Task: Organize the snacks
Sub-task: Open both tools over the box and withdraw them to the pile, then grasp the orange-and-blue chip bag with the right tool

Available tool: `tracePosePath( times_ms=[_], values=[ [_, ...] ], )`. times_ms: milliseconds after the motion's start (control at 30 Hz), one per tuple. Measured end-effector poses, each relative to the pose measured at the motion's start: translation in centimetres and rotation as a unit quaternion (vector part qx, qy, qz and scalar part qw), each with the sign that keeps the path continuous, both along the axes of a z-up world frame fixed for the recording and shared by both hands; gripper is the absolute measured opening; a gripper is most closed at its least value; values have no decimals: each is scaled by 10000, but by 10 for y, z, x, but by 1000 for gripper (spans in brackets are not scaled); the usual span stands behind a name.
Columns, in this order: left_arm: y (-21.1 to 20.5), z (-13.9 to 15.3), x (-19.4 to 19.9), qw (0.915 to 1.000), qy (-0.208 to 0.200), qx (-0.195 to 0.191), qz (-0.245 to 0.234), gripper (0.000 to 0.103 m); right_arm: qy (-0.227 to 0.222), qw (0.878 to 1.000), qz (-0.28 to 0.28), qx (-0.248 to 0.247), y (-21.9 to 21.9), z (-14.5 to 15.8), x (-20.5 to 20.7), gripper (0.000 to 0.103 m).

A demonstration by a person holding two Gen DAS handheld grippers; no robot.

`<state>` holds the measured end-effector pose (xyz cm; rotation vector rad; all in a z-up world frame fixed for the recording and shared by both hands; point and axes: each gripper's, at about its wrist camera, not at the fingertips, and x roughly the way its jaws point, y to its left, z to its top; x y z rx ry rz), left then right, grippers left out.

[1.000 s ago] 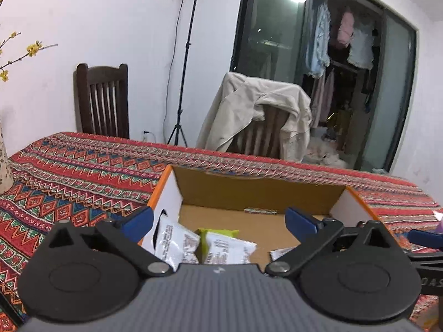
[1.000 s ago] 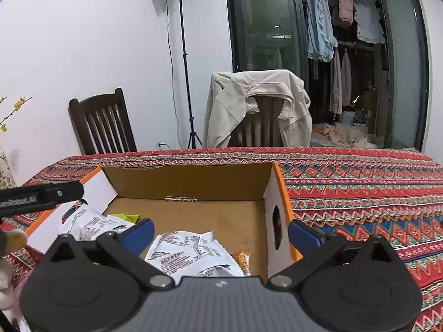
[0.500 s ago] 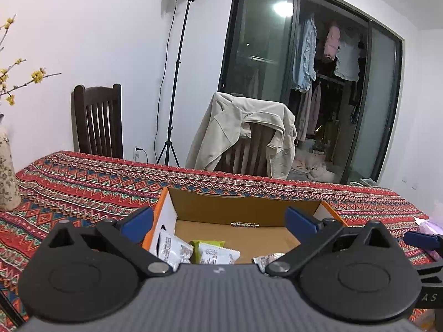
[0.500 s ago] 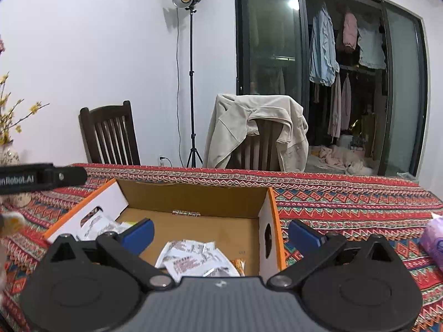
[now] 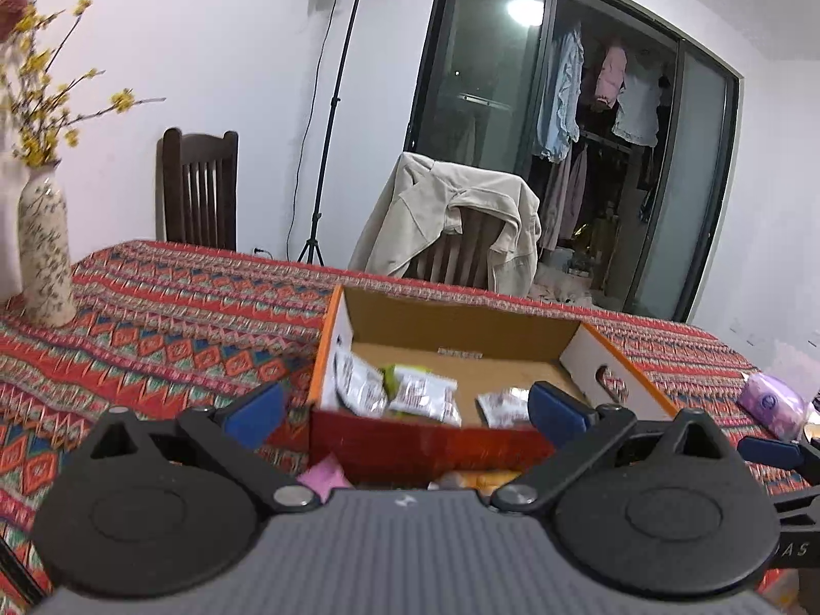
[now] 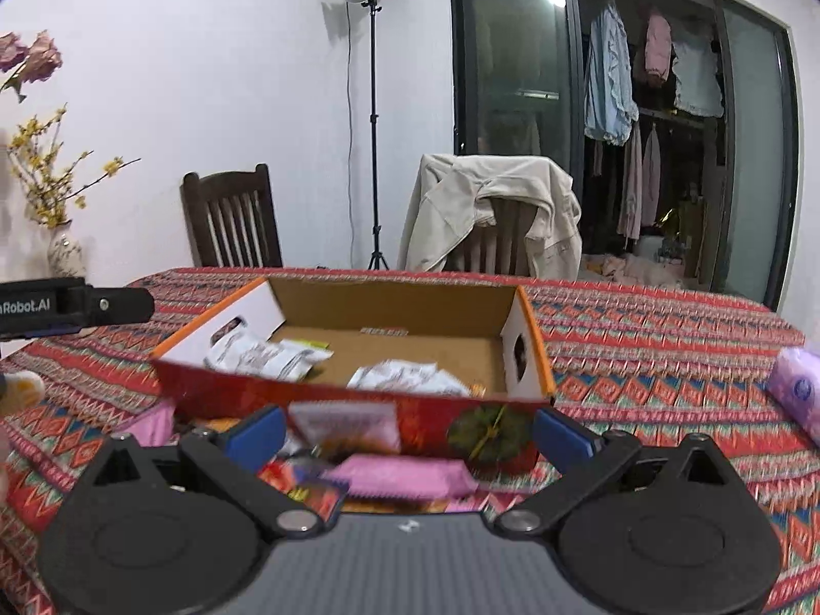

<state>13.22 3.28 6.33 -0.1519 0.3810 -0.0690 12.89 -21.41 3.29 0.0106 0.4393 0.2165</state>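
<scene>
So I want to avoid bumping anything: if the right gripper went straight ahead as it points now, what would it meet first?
Most likely the red front wall of the cardboard box, which sits just ahead between the open right gripper fingers. The pink packet lies lower; depth is uncertain.

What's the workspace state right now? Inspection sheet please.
Surface: patterned red tablecloth covers the table.
Job's things: open cardboard box holds white snack packets; pink packet lies outside, before its near wall.
Clutter: purple tissue pack at right; vase with yellow flowers at left.
Grippers: left gripper open, empty; right gripper open, empty.
Cables: light stand cord hangs down the wall.
Surroundings: two chairs, one with beige jacket; clothes behind glass doors.
</scene>
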Motion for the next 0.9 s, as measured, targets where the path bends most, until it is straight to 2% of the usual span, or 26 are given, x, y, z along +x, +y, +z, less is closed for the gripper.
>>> tracePosePath(
  times_ms=[200,400,767,900],
  values=[
    [13,-22,-24,9999,88,-99,-17,103,2,10000,14,35,3,-9,-25,103],
    [16,-39,-39,9999,-14,-94,-31,103,-15,9999,83,127,3,-16,-41,103],
    [10,-37,-50,9997,-81,220,6,103,106,9995,89,285,-5,-27,-42,103],
    [17,-40,-50,9997,-33,209,96,103,170,9990,120,396,-9,-29,-40,103]
  ],
)
